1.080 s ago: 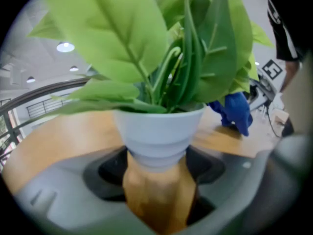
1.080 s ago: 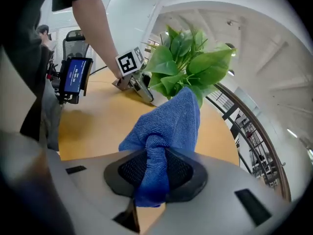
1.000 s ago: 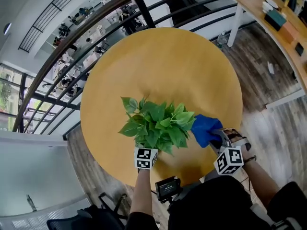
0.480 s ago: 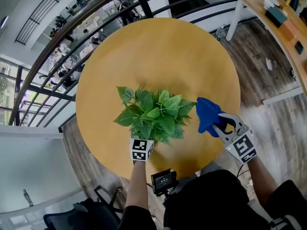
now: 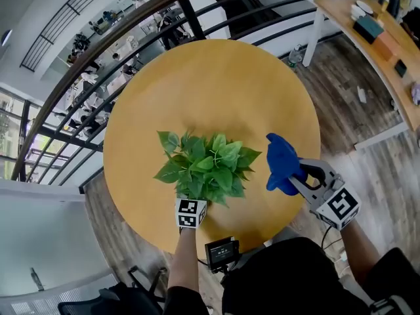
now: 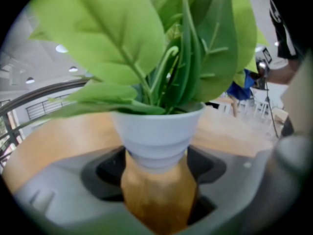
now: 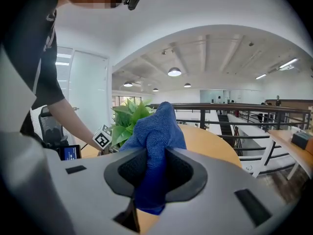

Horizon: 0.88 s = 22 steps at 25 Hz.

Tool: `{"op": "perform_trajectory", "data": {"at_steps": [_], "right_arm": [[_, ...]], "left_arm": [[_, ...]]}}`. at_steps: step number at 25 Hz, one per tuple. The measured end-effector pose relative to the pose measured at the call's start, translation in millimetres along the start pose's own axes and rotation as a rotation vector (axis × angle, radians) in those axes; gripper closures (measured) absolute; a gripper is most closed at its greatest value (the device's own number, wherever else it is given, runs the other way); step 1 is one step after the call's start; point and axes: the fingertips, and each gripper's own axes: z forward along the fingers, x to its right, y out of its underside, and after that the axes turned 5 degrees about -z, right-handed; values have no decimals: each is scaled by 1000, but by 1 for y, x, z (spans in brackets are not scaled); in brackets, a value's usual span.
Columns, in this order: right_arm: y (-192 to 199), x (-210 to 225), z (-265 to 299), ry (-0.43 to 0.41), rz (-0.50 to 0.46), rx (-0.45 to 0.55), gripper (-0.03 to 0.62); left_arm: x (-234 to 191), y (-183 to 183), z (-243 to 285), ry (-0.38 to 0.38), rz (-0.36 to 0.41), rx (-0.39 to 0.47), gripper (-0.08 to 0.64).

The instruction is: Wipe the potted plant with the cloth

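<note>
1. Two claws busy: left claw [image 6: 156, 165] clamps the pot [image 6: 156, 131] near the table's [image 5: 216, 84] near edge, jaws just eased slightly wider; I'd hold that firm.
2. Right claw [image 7: 155, 160] pinches the cloth [image 5: 281, 163], raised beside the plant [image 5: 203, 166], apart from the leaves.
3. I'd bring cloth onto one leaf and stroke stem to tip, gently, so nothing tears.

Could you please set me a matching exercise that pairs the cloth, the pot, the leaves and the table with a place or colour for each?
1. cloth
2. pot
3. leaves
4. table

A. green
B. between the left tongs
C. round, yellow-brown
D. clamped in the right tongs

Pairs: 1-D, 2-B, 3-A, 4-C
</note>
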Motion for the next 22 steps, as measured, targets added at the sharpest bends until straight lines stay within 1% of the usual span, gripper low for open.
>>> {"op": "perform_trajectory", "data": {"at_steps": [2, 6, 10, 12, 16, 22], "right_arm": [[-1, -5, 0, -19, -24, -1, 489], [1, -25, -5, -71, -49, -25, 490], [-7, -31, 0, -65, -79, -24, 491], [-12, -32, -2, -65, -86, -23, 491], [-15, -35, -7, -67, -91, -23, 490], [-21, -35, -12, -66, -88, 33, 490]], "left_arm": [[2, 0, -1, 2, 8, -7, 178], [17, 16, -19, 9, -5, -20, 169], [17, 19, -20, 37, 13, -11, 128], [20, 20, -23, 40, 11, -8, 118], [26, 29, -36, 30, -16, -16, 114], [32, 50, -66, -13, -81, -9, 115]]}}
